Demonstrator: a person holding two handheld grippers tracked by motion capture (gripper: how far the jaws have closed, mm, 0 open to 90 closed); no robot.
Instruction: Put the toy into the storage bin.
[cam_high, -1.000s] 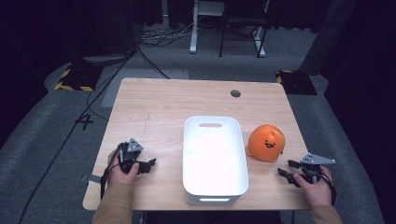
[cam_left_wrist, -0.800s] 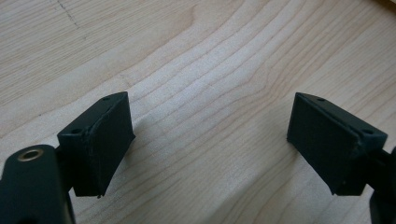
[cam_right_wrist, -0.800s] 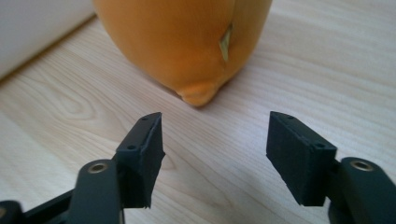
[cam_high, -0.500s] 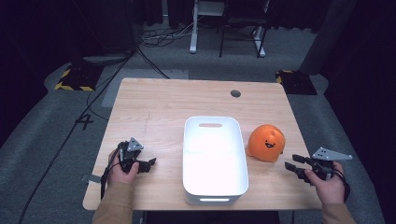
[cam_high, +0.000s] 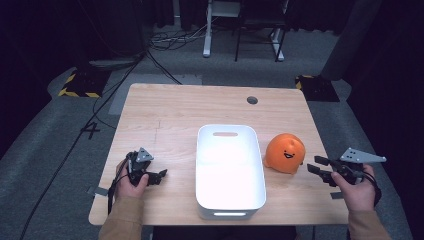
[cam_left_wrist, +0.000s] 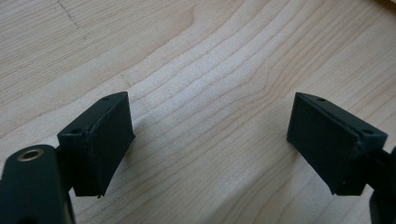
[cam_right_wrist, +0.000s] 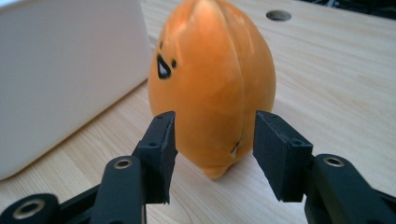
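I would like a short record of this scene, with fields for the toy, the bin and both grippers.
toy: orange plush toy with a drawn face, on the table, right of the bin
bin: white bin, mid-table, nothing visible inside
right gripper: jaws have just been closing, aimed at the toy, apart from it
left gripper: open, over bare wood

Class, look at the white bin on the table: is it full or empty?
Empty. The high view looks straight into the white bin and shows bare white floor; the orange plush toy sits outside on the table, to its right.

Tan sleeves (cam_high: 122, 220); black screw-studded jaws, grey triangular plates.
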